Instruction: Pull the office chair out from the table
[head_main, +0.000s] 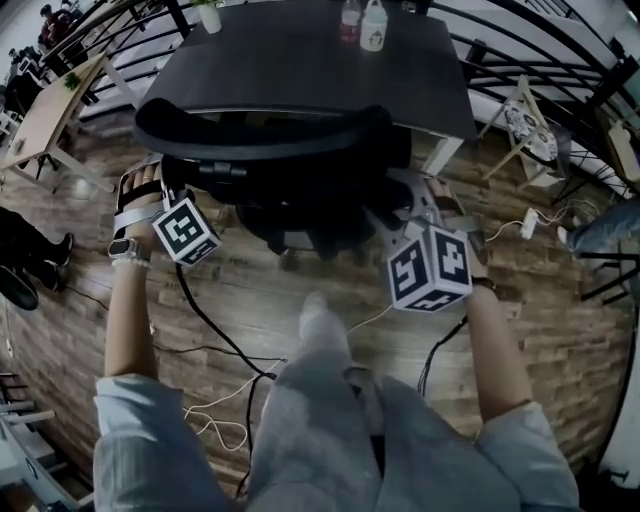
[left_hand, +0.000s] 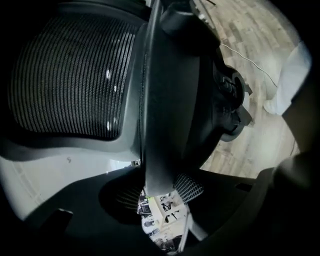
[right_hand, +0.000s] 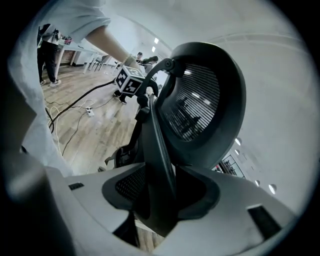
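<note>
Standing right up against the near edge of the dark bench (head_main: 300, 60), the office chair (head_main: 265, 135) is showing its curved black back to the person, with see-through net in the middle and a thick rim (left_hand: 150, 100) going around it. The left gripper (left_hand: 165, 190) is squeezing the rim in its jaws on one side. The right gripper (right_hand: 162, 192) is squeezing it in its jaws on the other side. Two bottles (head_main: 373, 25) are sitting on the far part of the bench. Behind the chair, cables (head_main: 215, 330) are lying across the wooden floor (head_main: 250, 290), and the person's own legs (head_main: 330, 420) are standing close by.
</note>
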